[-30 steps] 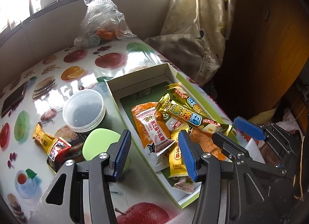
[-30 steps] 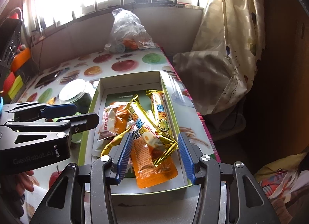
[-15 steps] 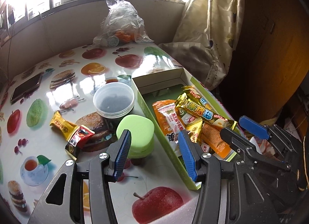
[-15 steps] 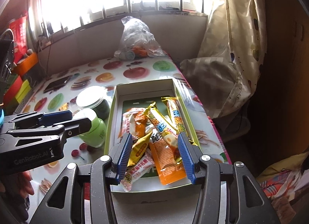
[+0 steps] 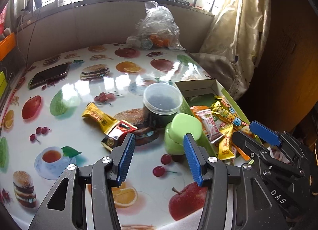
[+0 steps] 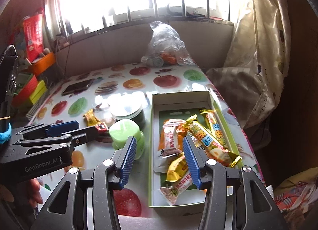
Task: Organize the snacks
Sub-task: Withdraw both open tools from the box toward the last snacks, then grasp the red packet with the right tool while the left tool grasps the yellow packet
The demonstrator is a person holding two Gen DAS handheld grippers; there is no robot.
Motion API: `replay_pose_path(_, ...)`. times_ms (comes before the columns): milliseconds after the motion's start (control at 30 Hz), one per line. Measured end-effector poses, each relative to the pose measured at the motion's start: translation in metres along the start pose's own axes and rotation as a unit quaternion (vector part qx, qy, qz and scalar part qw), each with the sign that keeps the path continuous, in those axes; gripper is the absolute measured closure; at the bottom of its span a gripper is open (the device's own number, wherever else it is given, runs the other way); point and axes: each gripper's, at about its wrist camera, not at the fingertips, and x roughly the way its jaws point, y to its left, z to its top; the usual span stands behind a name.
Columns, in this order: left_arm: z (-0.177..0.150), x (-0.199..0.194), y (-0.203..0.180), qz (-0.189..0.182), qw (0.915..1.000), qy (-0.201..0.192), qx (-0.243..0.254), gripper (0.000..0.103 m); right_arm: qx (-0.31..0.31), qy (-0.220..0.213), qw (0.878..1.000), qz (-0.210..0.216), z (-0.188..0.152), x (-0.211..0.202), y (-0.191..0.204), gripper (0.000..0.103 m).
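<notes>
A shallow green-rimmed box (image 6: 152,150) at the table's right edge holds several wrapped snack bars (image 6: 200,136); it also shows in the left wrist view (image 5: 198,86). Two snacks lie loose on the table: a yellow bar (image 5: 97,117) and a dark red one (image 5: 119,133), also seen in the right wrist view (image 6: 90,117). My left gripper (image 5: 158,157) is open and empty above the table, just short of the dark red snack. My right gripper (image 6: 159,159) is open and empty over the box's left wall.
A green-lidded jar (image 5: 181,134) and a clear-lidded dark jar (image 5: 162,104) stand beside the box. A phone (image 5: 49,74) lies far left, a plastic bag (image 5: 157,29) at the back. A curtain (image 6: 258,51) hangs right. Boxes (image 6: 29,89) sit off the table's left.
My left gripper has swung left, from over the box to over the table near the loose snacks. My right gripper has drawn back and left from the box. Both stay open.
</notes>
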Motion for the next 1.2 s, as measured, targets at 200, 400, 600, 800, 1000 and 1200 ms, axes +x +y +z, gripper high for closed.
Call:
replay_pose_path(200, -0.003, -0.004, 0.051, 0.023, 0.9989, -0.007, -0.040, 0.051, -0.013, 0.011, 1.000, 0.024, 0.008, 0.021, 0.034, 0.055)
replay_pose_path(400, -0.003, -0.003, 0.088, 0.038, 0.9969, -0.009, -0.068, 0.051, -0.035, 0.027, 0.998, 0.047, 0.014, 0.044, 0.069, 0.055)
replay_pose_path(600, -0.006, 0.002, 0.118, 0.050, 0.9944, -0.004, -0.093, 0.051, -0.048, 0.053, 0.996, 0.051, 0.015, 0.068, 0.097, 0.055)
replay_pose_path(800, -0.010, 0.005, 0.141, 0.058, 0.9919, 0.002, -0.113, 0.051, -0.060, 0.083, 0.994, 0.036, 0.016, 0.098, 0.129, 0.055)
replay_pose_path(1000, -0.015, 0.010, 0.161, 0.064, 0.9887, 0.008, -0.135, 0.051, -0.063, 0.114, 0.991, 0.007, 0.017, 0.130, 0.144, 0.055)
replay_pose_path(1200, -0.016, 0.012, 0.171, 0.065, 0.9874, 0.009, -0.144, 0.051, -0.047, 0.130, 0.990, -0.012, 0.018, 0.151, 0.147, 0.055)
